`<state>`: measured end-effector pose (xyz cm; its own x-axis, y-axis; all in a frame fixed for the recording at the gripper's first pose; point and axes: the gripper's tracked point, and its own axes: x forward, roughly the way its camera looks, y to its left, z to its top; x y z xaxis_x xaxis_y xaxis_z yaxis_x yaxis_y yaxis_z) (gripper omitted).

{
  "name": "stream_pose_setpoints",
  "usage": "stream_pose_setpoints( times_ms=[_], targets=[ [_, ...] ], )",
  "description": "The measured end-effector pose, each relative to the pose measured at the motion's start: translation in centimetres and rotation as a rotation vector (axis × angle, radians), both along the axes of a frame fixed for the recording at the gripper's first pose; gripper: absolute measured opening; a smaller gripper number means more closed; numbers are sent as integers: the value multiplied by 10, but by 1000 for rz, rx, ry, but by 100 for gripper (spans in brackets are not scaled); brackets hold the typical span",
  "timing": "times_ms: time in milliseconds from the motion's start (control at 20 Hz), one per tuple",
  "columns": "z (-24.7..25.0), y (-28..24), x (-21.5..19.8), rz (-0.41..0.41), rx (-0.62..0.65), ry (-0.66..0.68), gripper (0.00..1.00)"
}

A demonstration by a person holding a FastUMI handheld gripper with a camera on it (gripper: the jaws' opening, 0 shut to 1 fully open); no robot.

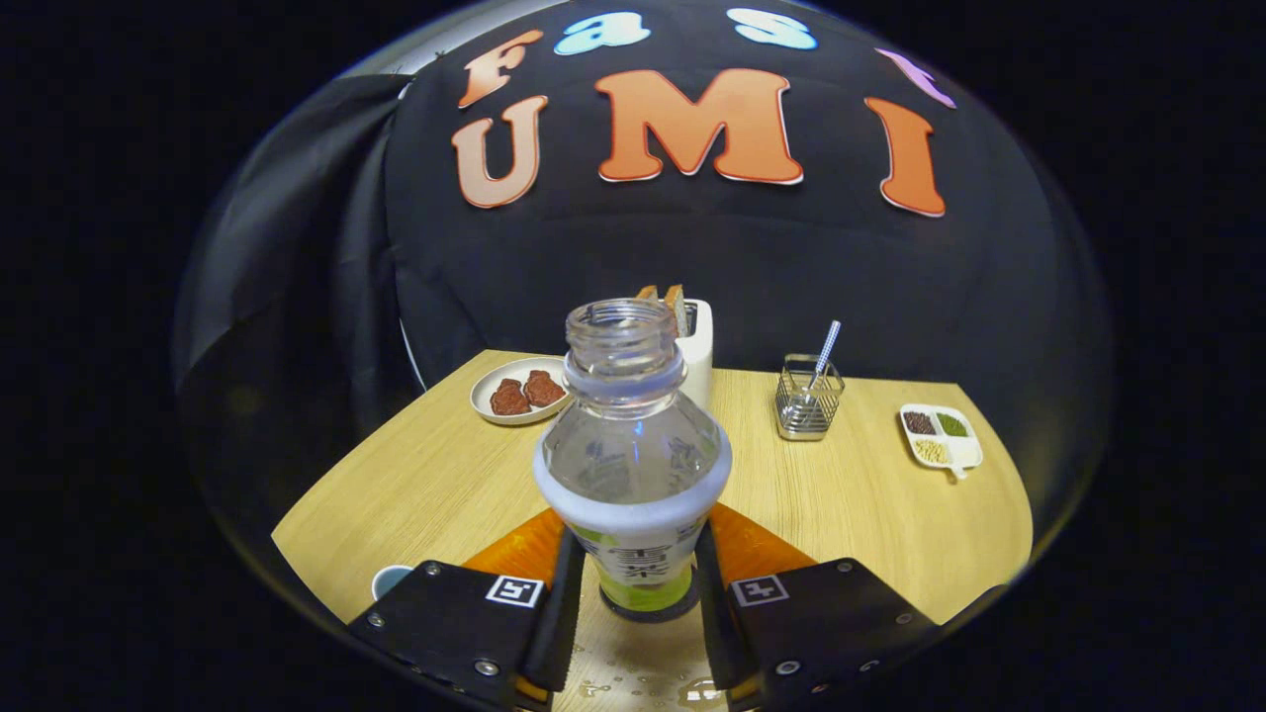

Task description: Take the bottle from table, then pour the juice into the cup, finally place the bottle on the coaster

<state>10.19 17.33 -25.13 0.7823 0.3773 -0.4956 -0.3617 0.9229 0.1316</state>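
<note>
Fingers (569, 583) flanking (upright) bottle (633, 445) — uncapped

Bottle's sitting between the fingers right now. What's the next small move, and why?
Probably lift the bottle straight up, keeping it upright. The gripper fingers appear pressed on its labelled lower body, its base seems to rest on the table, and its mouth is open with no cap. The cup sits just left of the fingers, so a clean lift comes before swinging over to pour.
</note>
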Motion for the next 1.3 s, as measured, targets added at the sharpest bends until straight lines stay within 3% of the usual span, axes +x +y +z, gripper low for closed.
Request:
stream_pose_setpoints(
  times_ms=[450,600,800,950,1000,1300],
  targets=[
    [-61,6,6,28,-22,54,55],
    [-57,7,6,35,-19,31,56],
    [-63,3,1,21,-38,54,67],
    [-46,2,-3,8,-21,29,93],
    [-39,1,-1,-4,-8,14,96],
    [31,-22,-14,-46,22,-34,98]
  ],
)
